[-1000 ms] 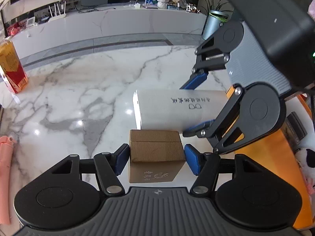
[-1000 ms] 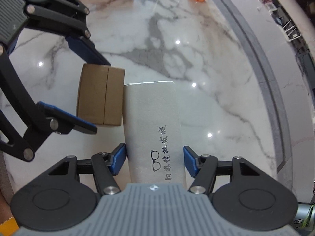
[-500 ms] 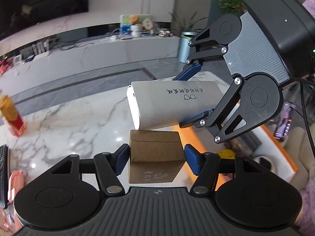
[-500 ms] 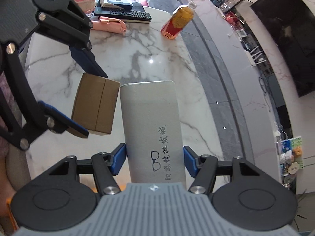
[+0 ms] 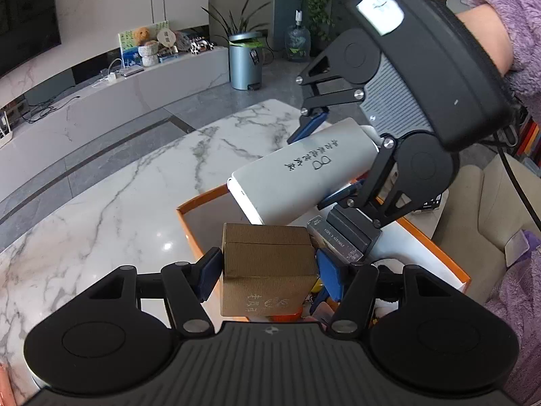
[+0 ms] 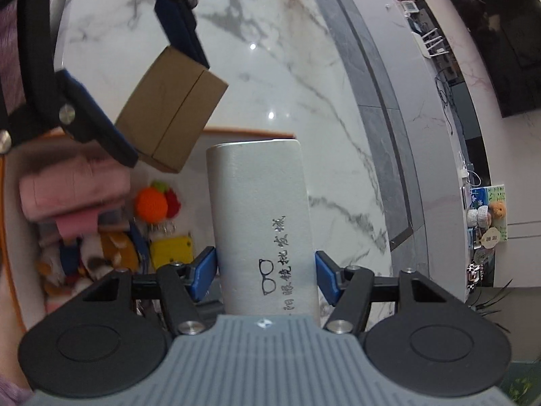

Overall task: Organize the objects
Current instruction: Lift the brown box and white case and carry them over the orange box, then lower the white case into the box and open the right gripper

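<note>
We hold a brown cardboard box (image 5: 267, 264) in the left gripper (image 5: 268, 272), its blue pads (image 5: 210, 270) pressed against both side walls, so the fingers are closed onto it at roughly the box's width. The box is lifted off the marble table (image 5: 111, 203) and hangs over the near corner of an orange-rimmed storage box (image 5: 199, 203).

In the right gripper (image 6: 265, 272) we hold a white glasses case (image 6: 262, 216), printed with a small spectacles drawing and dark characters; the blue pads (image 6: 203, 270) clamp its long sides near the printed end. From the left wrist view the case (image 5: 304, 182) is tilted, its free end lower and pointing toward the cardboard box, just above and beyond it, without clear contact.

The right wrist view shows the cardboard box (image 6: 172, 111) held aloft to the left of the case, above the storage box's white interior (image 6: 189, 189). Inside lie a folded pink cloth (image 6: 74, 189), an orange crocheted fruit (image 6: 151, 203), a yellow block (image 6: 172, 250) and what seem to be small plush toys (image 6: 91, 260), too blurred for us to tell exactly
</note>
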